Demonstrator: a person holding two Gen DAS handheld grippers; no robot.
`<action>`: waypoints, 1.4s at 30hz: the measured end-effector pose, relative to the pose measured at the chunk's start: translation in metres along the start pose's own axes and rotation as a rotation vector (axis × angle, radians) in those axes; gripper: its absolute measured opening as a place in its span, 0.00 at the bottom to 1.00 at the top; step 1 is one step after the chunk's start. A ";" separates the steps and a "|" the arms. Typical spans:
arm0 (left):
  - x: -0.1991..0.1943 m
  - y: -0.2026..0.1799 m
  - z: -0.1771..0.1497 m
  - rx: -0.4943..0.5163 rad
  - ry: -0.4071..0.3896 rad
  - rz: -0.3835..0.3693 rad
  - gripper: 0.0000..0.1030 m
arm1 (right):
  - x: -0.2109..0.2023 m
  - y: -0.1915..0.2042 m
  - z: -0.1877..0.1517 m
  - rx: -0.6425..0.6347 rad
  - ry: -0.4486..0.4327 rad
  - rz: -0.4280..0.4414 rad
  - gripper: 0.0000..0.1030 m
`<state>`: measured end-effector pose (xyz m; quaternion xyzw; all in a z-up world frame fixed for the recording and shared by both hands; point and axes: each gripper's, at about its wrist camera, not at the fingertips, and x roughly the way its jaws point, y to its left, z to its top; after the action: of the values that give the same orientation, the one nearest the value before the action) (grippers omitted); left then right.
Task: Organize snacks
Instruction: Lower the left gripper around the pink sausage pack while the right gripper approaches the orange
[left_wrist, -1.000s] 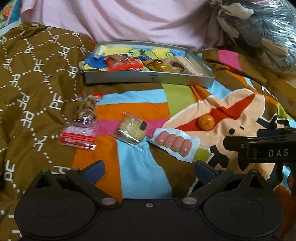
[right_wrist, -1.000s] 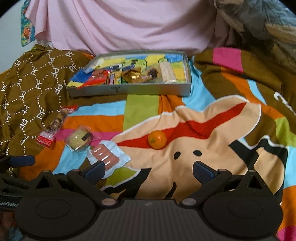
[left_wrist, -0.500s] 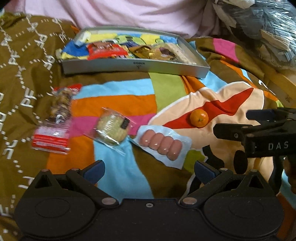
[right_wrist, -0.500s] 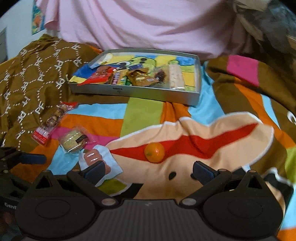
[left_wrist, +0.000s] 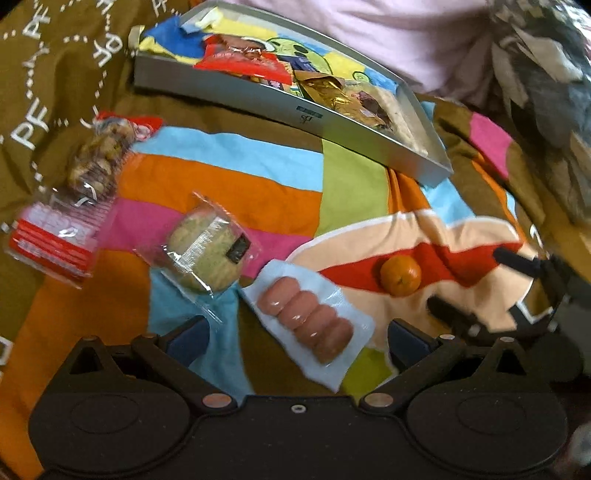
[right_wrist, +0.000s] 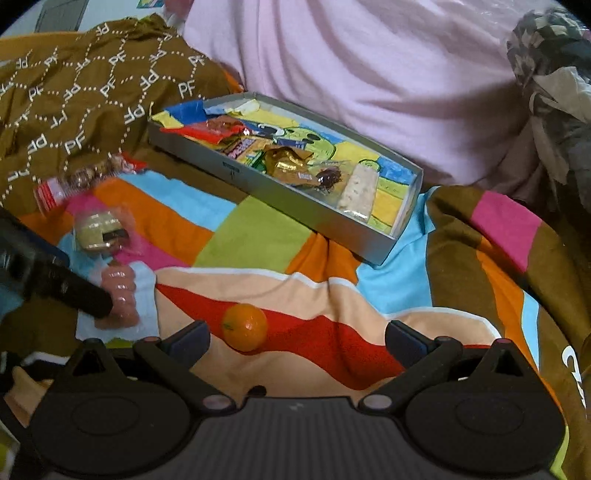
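Both grippers are held open: the sausage pack (left_wrist: 310, 323) is framed between the left gripper (left_wrist: 295, 341) fingers, the orange (right_wrist: 244, 326) at lower centre, between the right gripper (right_wrist: 297, 341) fingers.

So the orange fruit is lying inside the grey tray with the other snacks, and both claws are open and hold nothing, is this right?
Not quite. The orange fruit is not in the grey tray; it lies on the colourful blanket, well in front of the tray, near the right claw. The right wrist view shows this clearly. The rest holds: the left claw and the right one are both open and hold nothing.
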<state>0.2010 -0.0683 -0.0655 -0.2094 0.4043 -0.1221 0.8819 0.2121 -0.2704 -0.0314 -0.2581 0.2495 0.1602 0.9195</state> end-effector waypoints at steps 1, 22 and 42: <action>0.003 -0.002 0.002 -0.017 0.002 -0.003 0.99 | 0.001 0.001 -0.001 -0.008 0.003 0.001 1.00; 0.033 -0.031 0.013 -0.012 -0.017 0.078 0.85 | 0.033 0.011 -0.004 -0.068 0.054 0.064 0.77; 0.045 -0.041 0.014 0.202 0.018 0.002 0.74 | 0.033 -0.027 -0.005 0.137 0.013 0.147 0.55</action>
<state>0.2384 -0.1180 -0.0678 -0.1181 0.3981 -0.1631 0.8950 0.2486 -0.2902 -0.0423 -0.1765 0.2843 0.2079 0.9191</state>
